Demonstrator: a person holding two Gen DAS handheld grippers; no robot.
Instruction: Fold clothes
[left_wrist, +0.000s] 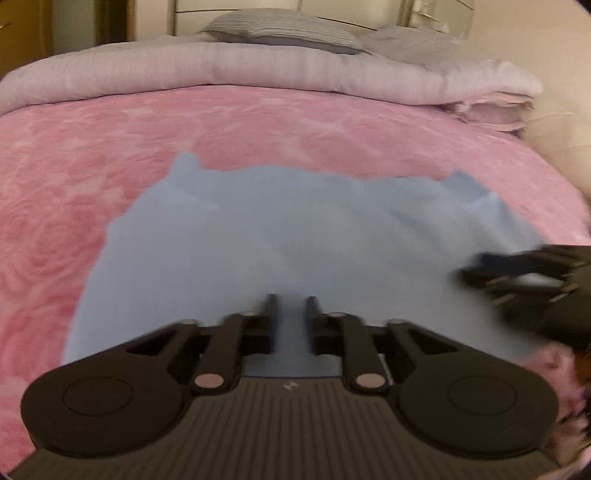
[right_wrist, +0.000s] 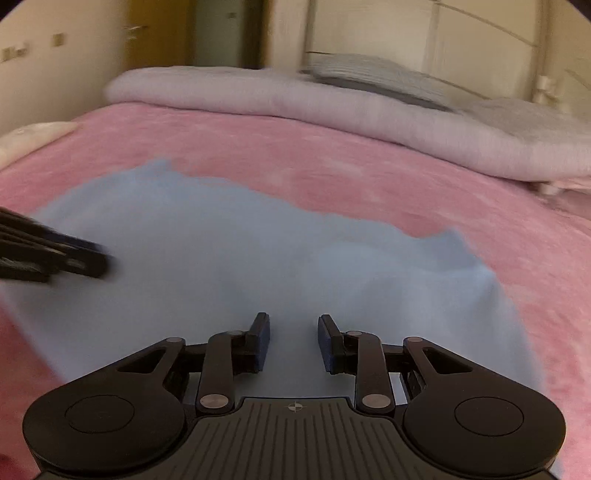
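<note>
A light blue garment (left_wrist: 295, 229) lies spread flat on a pink blanket (left_wrist: 110, 147), its far edge wavy with two small raised corners. My left gripper (left_wrist: 291, 300) hovers over the garment's near middle, its black fingers a narrow gap apart with only flat cloth showing behind. The right gripper (left_wrist: 467, 267) is a blurred shape over the garment's right part. In the right wrist view the garment (right_wrist: 258, 258) fills the middle. My right gripper (right_wrist: 291, 321) stands open over it, blue pads facing, nothing between. The left gripper (right_wrist: 103, 260) reaches in from the left edge.
A folded pale lilac duvet (left_wrist: 258, 66) lies across the far end of the bed, with a striped grey pillow (left_wrist: 280, 29) behind it. White wardrobe doors and a wooden door (right_wrist: 159, 33) stand beyond. The pink blanket (right_wrist: 332, 158) surrounds the garment.
</note>
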